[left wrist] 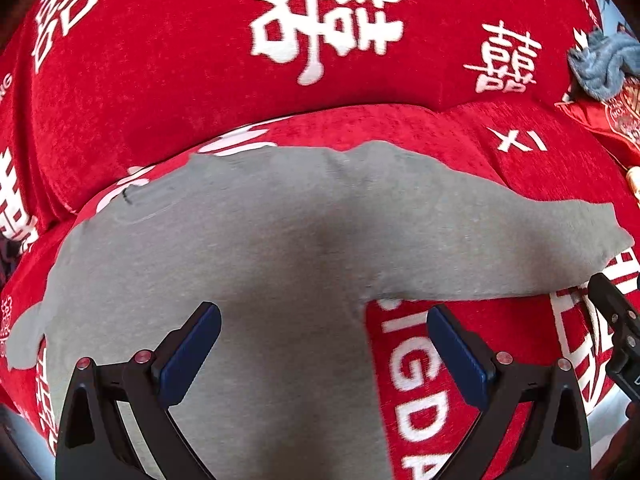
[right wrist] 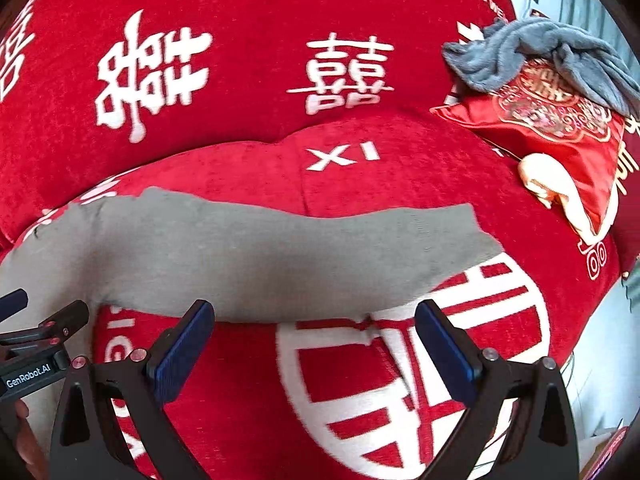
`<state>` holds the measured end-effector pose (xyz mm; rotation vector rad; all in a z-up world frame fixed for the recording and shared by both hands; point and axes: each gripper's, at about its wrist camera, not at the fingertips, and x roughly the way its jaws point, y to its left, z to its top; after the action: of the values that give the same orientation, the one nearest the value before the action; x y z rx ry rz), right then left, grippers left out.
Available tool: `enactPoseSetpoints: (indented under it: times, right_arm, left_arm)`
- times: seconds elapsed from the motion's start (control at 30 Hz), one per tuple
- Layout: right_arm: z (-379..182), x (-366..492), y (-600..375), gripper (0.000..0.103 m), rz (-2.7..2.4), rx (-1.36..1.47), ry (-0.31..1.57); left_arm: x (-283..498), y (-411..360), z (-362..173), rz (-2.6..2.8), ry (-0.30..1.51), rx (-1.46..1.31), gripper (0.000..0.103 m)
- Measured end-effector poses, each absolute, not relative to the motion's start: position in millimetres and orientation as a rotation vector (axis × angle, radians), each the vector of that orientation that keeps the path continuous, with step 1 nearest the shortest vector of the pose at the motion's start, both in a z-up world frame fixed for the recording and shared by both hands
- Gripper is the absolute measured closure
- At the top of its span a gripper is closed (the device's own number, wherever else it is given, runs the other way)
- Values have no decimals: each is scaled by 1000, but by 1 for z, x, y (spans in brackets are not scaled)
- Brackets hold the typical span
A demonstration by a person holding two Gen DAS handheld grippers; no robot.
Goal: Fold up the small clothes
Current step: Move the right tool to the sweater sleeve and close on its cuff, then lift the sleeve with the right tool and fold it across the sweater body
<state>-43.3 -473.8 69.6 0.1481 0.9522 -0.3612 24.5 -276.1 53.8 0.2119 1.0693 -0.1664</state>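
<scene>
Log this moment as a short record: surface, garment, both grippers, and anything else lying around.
surface: red sofa cover with white lettering
garment: grey garment spread flat on the seat, one part reaching right
left gripper: open, over the garment, holding nothing
right gripper: open, over bare cover by the garment's near edge, holding nothing
other items: crumpled blue-grey cloth lying on a red embroidered cushion, far right
fold state: no fold visible

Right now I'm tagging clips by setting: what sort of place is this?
Probably a home living room: a red chenille sofa cover with white characters, a red embroidered satin cushion, and a grey cotton garment spread on the seat.
</scene>
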Motion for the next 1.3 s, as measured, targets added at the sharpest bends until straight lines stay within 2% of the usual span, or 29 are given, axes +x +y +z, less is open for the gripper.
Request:
enactPoseSetpoints:
  times: [0.4,0.6,0.67,0.73,0.77,0.8,0.83,1.1,1.3]
  right_arm:
    - [49,-48,-545,3,-462,196,963]
    - [16,-37,-595,15,-494,317,995]
    - [11,-32,-599,17,-514,283,953]
    - [8,-23,-597,33,-502,250,941]
    - [8,-18,-597,44,-496,236,929]
    - [8,-15,-596,78,-478,231,917]
    - [7,-12,-597,96,-459,237,918]
    - [36,-65,-608,96,-430,410,743]
    - [34,-66,-607,96,-445,420,769]
  left_arm:
    - [32,-333,39,-216,1085,267,0]
    - [38,-345,27,-221,1099,276,0]
    - [42,-343,24,-222,1103,269,0]
    - [48,-335,25,-204,1096,253,0]
    - [51,-331,25,-196,1095,242,0]
    - [56,-325,26,-185,1098,223,0]
    - [63,-316,27,-170,1104,201,0]
    - [102,-268,9,-39,1167,96,0]
    - [95,-278,12,-89,1147,141,0]
